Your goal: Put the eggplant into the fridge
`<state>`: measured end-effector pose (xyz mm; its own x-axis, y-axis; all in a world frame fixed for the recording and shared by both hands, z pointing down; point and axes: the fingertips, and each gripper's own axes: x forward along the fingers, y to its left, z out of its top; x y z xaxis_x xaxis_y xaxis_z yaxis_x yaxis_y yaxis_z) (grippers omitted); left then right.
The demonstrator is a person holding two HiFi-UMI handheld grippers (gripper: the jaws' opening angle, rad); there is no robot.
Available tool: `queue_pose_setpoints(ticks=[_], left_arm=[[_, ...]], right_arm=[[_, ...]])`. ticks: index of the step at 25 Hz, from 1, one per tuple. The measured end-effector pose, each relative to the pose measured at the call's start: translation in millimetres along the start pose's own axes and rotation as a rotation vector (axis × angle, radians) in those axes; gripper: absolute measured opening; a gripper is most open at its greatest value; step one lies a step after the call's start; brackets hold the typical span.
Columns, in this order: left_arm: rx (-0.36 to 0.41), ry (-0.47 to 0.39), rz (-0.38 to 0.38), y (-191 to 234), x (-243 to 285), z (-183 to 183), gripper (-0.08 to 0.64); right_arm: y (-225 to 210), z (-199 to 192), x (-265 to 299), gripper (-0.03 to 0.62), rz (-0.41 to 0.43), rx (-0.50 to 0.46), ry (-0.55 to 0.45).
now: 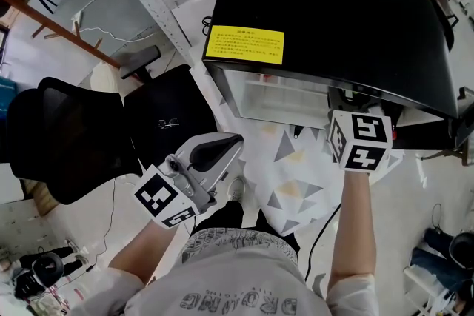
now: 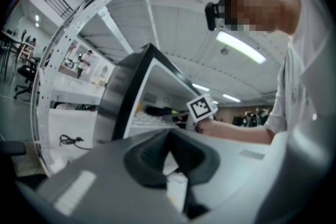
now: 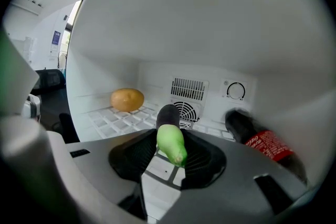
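Left gripper (image 1: 226,147) hangs level outside, jaws together, nothing in them. Over at the open fridge (image 1: 333,11), the right gripper (image 3: 170,139) is inside, jaws clamped on the eggplant (image 3: 168,117) above the shelf (image 3: 118,119). Only lowering and release remain, I'd say.

Head view: the right gripper (image 1: 361,138) shows only its marker cube, and its jaws are hidden inside the fridge (image 1: 333,18). The yellow label (image 1: 244,44) has print too small to read. Right gripper view: the eggplant (image 3: 170,136) has its dark body mostly hidden behind its green end. The bottle (image 3: 262,145) is blurred, its lower part covered by the gripper.
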<state>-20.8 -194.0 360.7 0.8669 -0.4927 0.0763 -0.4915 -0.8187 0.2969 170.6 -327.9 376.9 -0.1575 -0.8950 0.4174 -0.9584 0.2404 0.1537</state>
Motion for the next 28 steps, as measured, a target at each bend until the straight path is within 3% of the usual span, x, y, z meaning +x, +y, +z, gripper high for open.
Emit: queue_pose_setpoints(ticks=[5,28], left_arm=[[0.001,-0.001,-0.004,-1.1,0.6,2.1,0.005],[0.034,0.004,-0.020,-26.8,-2.2,4.0,0.005]], right_arm=[[2.7,-0.4,0.3,0.178,0.013,-0.011,0.010],[6.7,14.7,-43.4,0.192,0.012,-0.005,-0.127]])
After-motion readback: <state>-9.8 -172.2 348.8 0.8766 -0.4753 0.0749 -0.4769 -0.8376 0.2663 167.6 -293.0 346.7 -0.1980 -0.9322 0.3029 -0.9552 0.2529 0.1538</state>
